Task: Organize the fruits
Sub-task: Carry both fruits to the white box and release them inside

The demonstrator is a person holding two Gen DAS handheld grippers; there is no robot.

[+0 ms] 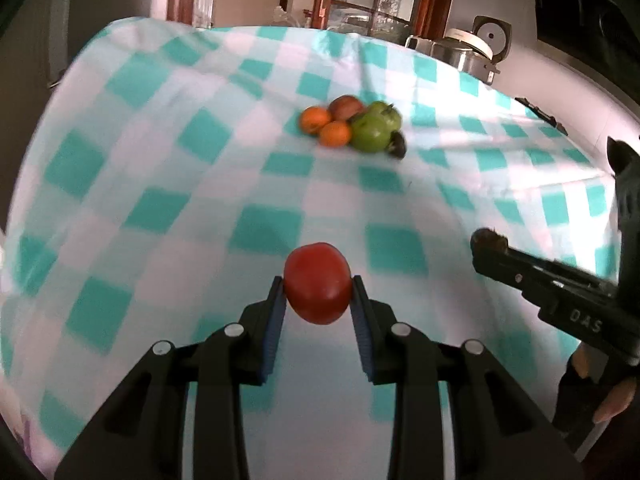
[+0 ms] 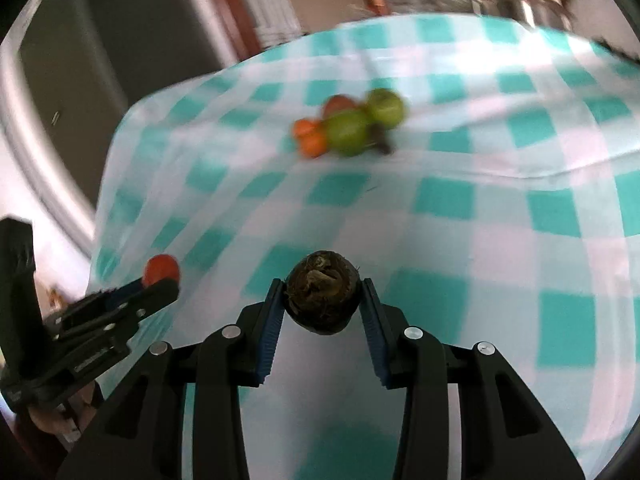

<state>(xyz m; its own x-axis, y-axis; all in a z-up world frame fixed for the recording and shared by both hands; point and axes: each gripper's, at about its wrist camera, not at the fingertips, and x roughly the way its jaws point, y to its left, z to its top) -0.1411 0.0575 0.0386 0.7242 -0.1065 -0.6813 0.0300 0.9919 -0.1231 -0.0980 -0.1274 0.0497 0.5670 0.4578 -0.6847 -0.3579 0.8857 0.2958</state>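
My left gripper is shut on a red tomato and holds it above the checked tablecloth. My right gripper is shut on a dark brown hairy fruit; it also shows at the right of the left wrist view. The left gripper with the tomato shows at the lower left of the right wrist view. A pile of fruit lies further back on the cloth: two oranges, a reddish fruit, two green fruits and a small dark fruit.
The table is covered by a teal and white checked cloth with folds. Metal pots and a rice cooker stand behind the table's far right edge. A doorway and wooden frames lie beyond the far edge.
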